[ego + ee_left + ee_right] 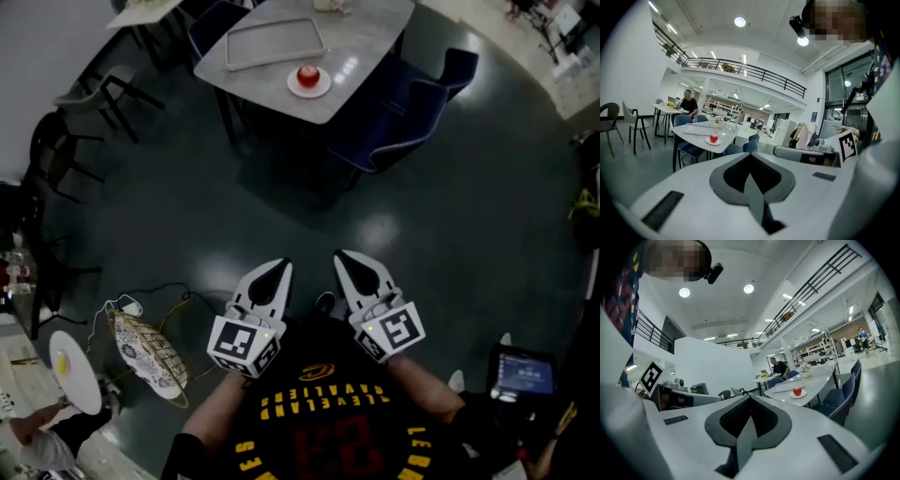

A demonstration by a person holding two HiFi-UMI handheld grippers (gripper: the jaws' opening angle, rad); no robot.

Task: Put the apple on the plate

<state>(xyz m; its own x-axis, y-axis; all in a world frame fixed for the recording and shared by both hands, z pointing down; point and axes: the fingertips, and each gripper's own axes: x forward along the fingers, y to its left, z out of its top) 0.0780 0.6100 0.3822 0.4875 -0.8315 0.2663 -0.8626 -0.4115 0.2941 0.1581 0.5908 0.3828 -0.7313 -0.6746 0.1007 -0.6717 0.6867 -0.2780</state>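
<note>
Red apple (307, 74) sits on the white plate (309, 93) at the grey table's (367, 39) near edge, beside a tray (275, 42). Well apart from it, over dark floor, left gripper (274, 276) and right gripper (349, 265) are both closed and hold nothing.

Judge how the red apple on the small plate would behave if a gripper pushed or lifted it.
The apple looks round, so a push would probably roll it off the shallow plate. Its glossy skin may slip between hard jaws. It seems firm, likely keeping shape under a moderate grip.
</note>
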